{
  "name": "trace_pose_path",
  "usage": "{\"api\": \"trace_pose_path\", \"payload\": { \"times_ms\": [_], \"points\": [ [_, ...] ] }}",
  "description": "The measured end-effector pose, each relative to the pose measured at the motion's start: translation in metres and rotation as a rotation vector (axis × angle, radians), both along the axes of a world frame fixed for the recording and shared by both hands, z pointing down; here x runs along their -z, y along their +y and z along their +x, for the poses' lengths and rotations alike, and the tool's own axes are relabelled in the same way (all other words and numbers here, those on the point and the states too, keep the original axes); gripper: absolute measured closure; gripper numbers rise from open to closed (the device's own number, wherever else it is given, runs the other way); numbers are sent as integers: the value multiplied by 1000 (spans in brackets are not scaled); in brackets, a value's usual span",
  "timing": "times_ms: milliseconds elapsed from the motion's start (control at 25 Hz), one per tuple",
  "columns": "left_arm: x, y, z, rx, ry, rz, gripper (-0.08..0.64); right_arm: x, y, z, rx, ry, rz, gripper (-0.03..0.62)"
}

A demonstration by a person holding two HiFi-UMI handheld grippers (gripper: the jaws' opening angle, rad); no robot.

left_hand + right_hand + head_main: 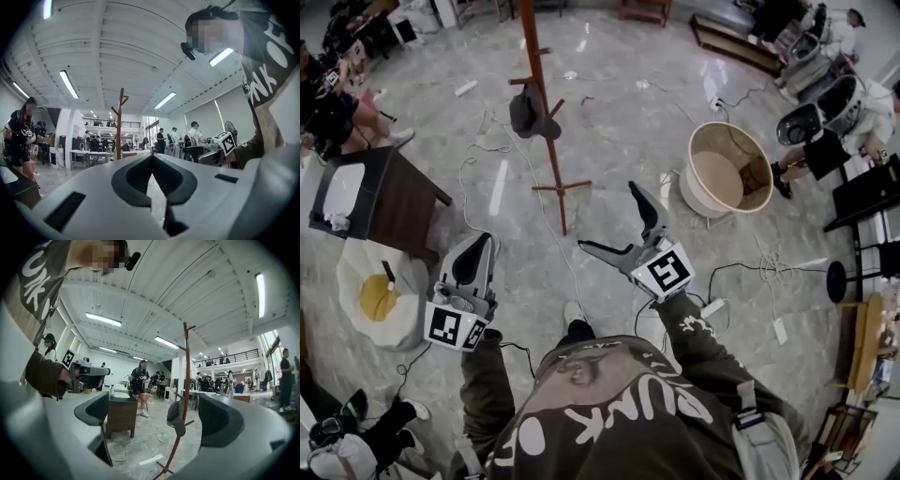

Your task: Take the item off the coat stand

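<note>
Cap [532, 112], dark, hangs on a side peg of the wooden coat stand [551, 169], partway up the pole, at 11 o'clock from the right gripper [607, 216] in the head view. That gripper's jaws are spread wide and hold nothing. In the right gripper view the cap [176, 417] and the stand's pole [185, 380] show in the gap of the right gripper [152, 416], well beyond the jaws and touching neither. The left gripper [480, 242] sits lower, at 8 o'clock from the right one. Its jaws are pressed together at the tips with nothing between them, as the left gripper view shows [152, 159], with the stand [119, 126] far off at 12 o'clock.

At 2 o'clock from the right gripper a round beige tub [759, 178] lies tipped, its mouth turned up toward the camera and only its pale bottom showing inside. At 10 o'clock from the left gripper stands a dark brown side table [398, 202] with a white cloth [342, 192] on top. At 9 o'clock lies a cushion shaped like a fried egg [380, 295].

Marble floor [609, 122] lies open around the stand's feet, crossed by a thin white cable [546, 220]. Seated people and furniture line the far edges at 10 and 2 o'clock.
</note>
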State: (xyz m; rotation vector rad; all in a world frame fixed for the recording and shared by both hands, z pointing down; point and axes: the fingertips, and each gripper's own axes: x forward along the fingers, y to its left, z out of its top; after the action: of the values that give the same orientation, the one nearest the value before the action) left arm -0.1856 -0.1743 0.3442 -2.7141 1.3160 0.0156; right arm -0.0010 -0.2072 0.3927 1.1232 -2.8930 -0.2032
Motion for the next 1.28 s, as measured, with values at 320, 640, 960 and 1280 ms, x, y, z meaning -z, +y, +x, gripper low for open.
{"api": "trace_pose_path", "payload": {
  "times_ms": [320,640,960,1280],
  "points": [
    [-6,-79,-32,-44,13,-23,557,-3,-74,-34,-32,18,-22,9],
    [-21,-152,-43,-41,13,-48,557,-18,-156,-50,-27,35,-38,9],
    [-29,-253,-45,34,-11,-59,557,-45,-273,-57,12,38,-70,9],
    [-32,-326,-48,68,-13,-84,557,-82,-365,-77,19,98,-128,9]
  ]
}}
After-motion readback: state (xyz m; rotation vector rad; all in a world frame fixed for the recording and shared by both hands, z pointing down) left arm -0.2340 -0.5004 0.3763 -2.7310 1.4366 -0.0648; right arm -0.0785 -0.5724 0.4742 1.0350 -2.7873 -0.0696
